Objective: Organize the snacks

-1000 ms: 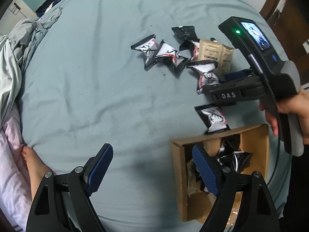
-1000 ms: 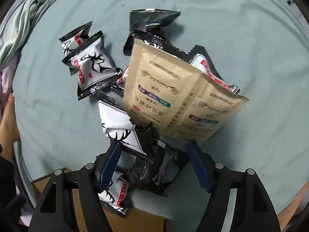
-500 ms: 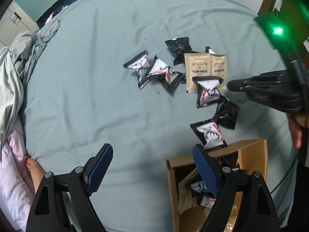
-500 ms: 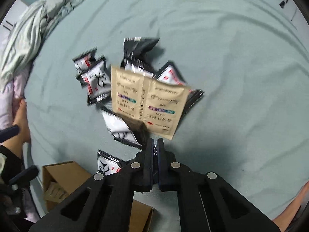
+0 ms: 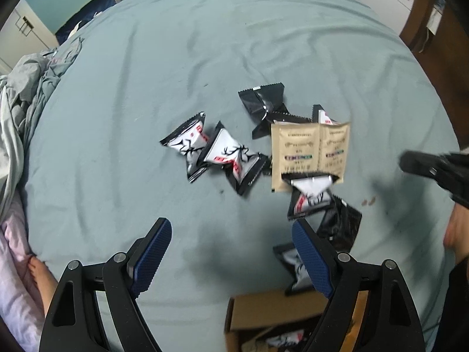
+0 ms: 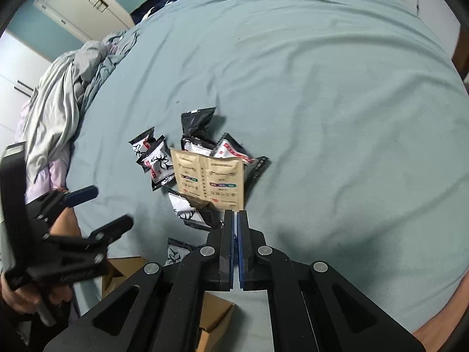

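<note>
Several black-and-white deer-print snack packets point(image 5: 231, 158) lie in a loose pile on the teal bed sheet. A tan double sachet point(image 5: 310, 146) rests on top of the pile and shows again, as the tan sachet point(image 6: 211, 179), in the right wrist view. A plain black packet point(image 5: 341, 223) lies near the open cardboard box point(image 5: 263, 308). My left gripper point(image 5: 231, 226) hangs open above the sheet with nothing between its fingers. Its right finger covers part of a deer packet point(image 5: 290, 261). My right gripper point(image 6: 236, 214) is shut, pad against pad, with nothing in it, raised just short of the sachet.
Crumpled grey bedding point(image 6: 67, 94) is heaped at the left of the bed. A bare foot point(image 5: 44, 275) rests at the bed's left edge. White cupboards point(image 6: 82, 3) stand behind. The box point(image 6: 217, 314) holds a few packets.
My right gripper shut with nothing in it and rose back from the pile. The black packet that was between its fingers lies on the sheet. My left gripper moved from over the box toward the packets.
</note>
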Demonstrator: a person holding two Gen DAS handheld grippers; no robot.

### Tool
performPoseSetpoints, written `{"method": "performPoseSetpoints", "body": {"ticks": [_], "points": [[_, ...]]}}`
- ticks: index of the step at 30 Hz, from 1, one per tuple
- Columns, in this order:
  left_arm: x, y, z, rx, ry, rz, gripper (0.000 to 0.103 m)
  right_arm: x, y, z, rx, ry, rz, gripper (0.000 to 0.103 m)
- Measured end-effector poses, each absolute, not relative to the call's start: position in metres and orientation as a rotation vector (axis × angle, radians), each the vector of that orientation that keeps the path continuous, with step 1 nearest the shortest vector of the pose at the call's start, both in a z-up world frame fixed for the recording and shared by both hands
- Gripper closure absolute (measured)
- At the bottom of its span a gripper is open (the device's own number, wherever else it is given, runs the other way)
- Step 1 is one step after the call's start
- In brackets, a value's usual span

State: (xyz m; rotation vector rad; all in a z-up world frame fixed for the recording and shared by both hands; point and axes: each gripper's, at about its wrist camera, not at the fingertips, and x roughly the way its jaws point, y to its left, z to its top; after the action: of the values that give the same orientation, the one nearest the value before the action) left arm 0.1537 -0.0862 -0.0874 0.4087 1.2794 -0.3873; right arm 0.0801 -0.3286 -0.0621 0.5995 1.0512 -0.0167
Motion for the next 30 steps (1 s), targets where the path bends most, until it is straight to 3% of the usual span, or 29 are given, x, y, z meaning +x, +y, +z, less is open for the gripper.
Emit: {"method": "performPoseSetpoints", "body": {"ticks": [30], "points": [[0.165,-0.113,-0.112,0.449,1.334,-0.477,0.018,0.054,-0.353,-0.059,0.701,0.997,0.011,0.103]]}}
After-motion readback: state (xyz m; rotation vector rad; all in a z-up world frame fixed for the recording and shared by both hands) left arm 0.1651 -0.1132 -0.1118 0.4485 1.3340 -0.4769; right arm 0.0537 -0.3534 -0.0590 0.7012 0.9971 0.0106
